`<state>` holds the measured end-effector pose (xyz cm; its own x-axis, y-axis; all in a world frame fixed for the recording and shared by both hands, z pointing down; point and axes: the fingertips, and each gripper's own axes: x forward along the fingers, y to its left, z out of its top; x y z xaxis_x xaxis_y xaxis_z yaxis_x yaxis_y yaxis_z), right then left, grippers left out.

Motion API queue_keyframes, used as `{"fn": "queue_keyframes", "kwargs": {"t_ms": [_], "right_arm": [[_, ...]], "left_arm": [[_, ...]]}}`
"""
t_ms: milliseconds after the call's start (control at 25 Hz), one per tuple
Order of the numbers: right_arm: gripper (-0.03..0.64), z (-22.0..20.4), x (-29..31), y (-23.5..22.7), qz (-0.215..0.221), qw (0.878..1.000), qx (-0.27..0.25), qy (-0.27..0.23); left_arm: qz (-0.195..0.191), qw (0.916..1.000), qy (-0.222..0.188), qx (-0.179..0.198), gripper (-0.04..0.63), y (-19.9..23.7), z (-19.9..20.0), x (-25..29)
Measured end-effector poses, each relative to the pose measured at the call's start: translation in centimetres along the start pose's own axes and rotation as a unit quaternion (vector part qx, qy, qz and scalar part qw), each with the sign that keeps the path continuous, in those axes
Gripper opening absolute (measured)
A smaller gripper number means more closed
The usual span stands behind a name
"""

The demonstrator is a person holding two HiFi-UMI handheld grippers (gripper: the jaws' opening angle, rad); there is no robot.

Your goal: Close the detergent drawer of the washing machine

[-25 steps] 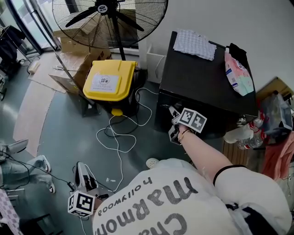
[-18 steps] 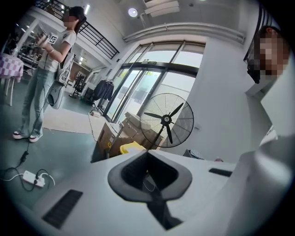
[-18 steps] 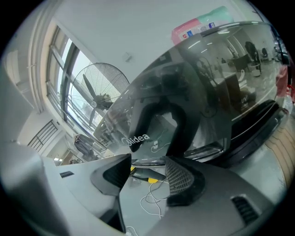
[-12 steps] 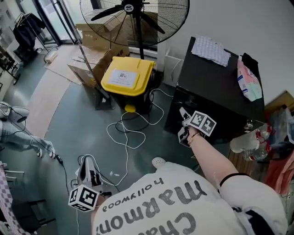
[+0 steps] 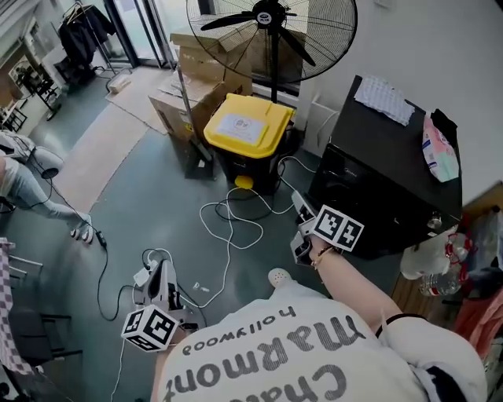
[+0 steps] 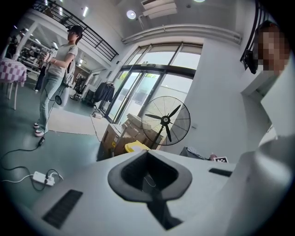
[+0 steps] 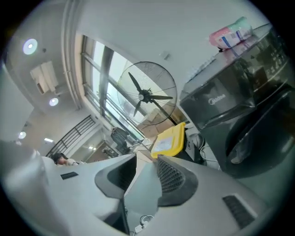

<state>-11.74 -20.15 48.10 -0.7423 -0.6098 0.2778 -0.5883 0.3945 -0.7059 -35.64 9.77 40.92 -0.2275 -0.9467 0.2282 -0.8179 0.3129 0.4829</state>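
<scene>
Washing machine (image 5: 369,184) dark, details lost — right gripper (image 5: 299,228) jaws apart, just closing, empty; left gripper (image 5: 161,275) jaws together.

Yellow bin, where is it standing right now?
In the head view the yellow bin stands on the floor near the top middle, in front of the big fan, between the cardboard boxes on its left and the black washing machine on its right.

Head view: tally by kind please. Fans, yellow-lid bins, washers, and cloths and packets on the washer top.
fan: 1
yellow-lid bin: 1
washing machine: 1
patterned cloth on the machine's top: 1
pink-and-teal packet on the machine's top: 1
Total: 5
</scene>
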Motion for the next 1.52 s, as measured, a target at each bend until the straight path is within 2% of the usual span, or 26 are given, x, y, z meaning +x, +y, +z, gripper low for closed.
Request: {"fn": "queue_keyframes", "kwargs": {"t_ms": [200, 360, 520, 680, 1000, 1200, 1520], "right_arm": [[0.108, 1.7, -1.9, 7.2, 0.069, 0.994, -0.071, -0.046], [0.081, 2.4, -3.3, 12.5, 0.126, 0.985, -0.101, -0.067], [0.071, 1.6, -4.5, 16.5, 0.172, 0.975, -0.127, -0.055], [0.067, 0.6, -5.0, 18.5, 0.2, 0.963, -0.175, -0.031], [0.069, 0.3, -5.6, 16.7, 0.219, 0.943, -0.248, 0.019], [0.069, 2.0, -6.9, 14.1, 0.227, 0.929, -0.288, 0.04], [0.069, 4.5, -8.4, 9.8, 0.235, 0.927, -0.285, 0.058]], "left_arm": [[0.008, 0.9998, -0.017, -0.002, 0.008, 0.4, -0.3, -3.1], [0.014, 0.9993, -0.033, -0.005, 0.008, 0.7, -0.3, -4.8], [0.02, 0.9989, -0.041, -0.005, 0.008, 0.3, -0.7, -5.8], [0.032, 0.998, -0.054, -0.005, 0.008, -0.2, -0.7, -6.3], [0.052, 0.9965, -0.065, -0.01, 0.008, -3.5, -2.2, -5.8], [0.062, 0.9948, -0.076, -0.026, 0.008, -7.1, -4.2, -4.6], [0.08, 0.9932, -0.077, -0.034, 0.008, -12.3, -7.6, -4.2]]}}
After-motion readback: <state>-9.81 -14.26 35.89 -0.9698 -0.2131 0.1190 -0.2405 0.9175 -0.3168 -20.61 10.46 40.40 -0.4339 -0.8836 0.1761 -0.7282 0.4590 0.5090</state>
